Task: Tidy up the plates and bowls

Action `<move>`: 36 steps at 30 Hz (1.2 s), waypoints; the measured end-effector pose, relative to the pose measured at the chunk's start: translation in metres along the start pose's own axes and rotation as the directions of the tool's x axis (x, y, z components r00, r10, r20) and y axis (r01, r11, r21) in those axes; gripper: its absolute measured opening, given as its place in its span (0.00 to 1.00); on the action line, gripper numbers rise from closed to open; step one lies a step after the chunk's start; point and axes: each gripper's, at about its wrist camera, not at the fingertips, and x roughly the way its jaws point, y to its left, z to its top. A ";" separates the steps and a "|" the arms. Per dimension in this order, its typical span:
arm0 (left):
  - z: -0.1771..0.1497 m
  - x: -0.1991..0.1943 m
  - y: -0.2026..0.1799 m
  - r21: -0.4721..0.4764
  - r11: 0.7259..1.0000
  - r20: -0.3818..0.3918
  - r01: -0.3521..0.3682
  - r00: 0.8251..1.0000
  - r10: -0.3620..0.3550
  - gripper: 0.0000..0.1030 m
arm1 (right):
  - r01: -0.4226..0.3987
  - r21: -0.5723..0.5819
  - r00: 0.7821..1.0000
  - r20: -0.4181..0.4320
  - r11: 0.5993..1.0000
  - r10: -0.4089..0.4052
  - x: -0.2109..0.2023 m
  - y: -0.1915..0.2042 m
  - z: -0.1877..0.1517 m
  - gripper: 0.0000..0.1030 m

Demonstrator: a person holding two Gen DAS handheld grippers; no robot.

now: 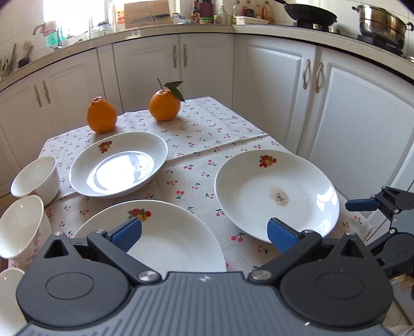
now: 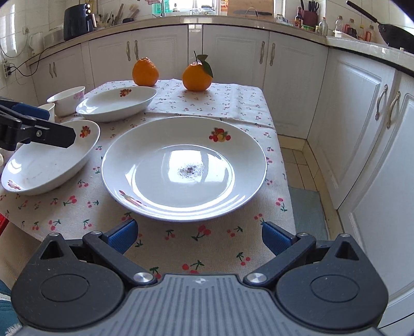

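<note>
Three white plates with fruit prints lie on the cherry-print tablecloth (image 1: 186, 178). My left gripper (image 1: 204, 232) is open and hovers over the near plate (image 1: 168, 240), empty. A second plate (image 1: 117, 165) lies farther back on the left. The third plate (image 1: 276, 191) (image 2: 183, 165) has a brown stain at its centre and lies just ahead of my open, empty right gripper (image 2: 199, 234). White bowls (image 1: 36, 178) (image 1: 20, 227) stand at the table's left edge. In the right wrist view, a left gripper finger (image 2: 51, 134) reaches over the near-left plate (image 2: 51, 165).
Two oranges (image 1: 101, 115) (image 1: 164, 104) sit at the far end of the table. White kitchen cabinets (image 2: 292, 64) surround the table closely, with a narrow tiled floor strip (image 2: 300, 165) on the right. A wok (image 1: 310, 15) and a steel pot (image 1: 380, 23) stand on the counter.
</note>
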 end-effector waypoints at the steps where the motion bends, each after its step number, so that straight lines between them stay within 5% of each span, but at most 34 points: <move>1: 0.002 0.004 -0.002 0.010 1.000 -0.009 0.011 1.000 -0.011 0.99 | -0.007 0.002 1.000 -0.005 1.000 0.007 0.003 -0.002 -0.001 1.00; 14: 0.034 0.047 -0.014 0.098 0.986 -0.082 0.135 0.989 -0.127 0.99 | -0.122 -0.092 0.992 -0.019 0.988 0.121 0.018 -0.016 0.003 1.00; 23: 0.048 0.074 -0.015 0.110 0.977 -0.138 0.184 0.976 -0.168 0.99 | -0.128 -0.106 0.991 0.014 0.986 0.130 0.021 -0.025 0.003 1.00; 29: 0.058 0.094 -0.016 0.060 0.965 -0.210 0.255 0.948 -0.237 0.99 | -0.151 -0.128 0.986 0.050 0.980 0.158 0.022 -0.029 0.000 1.00; 36: 0.071 0.116 -0.019 0.085 0.959 -0.251 0.269 0.938 -0.241 0.97 | -0.211 -0.188 0.974 0.043 0.959 0.223 0.027 -0.033 0.005 1.00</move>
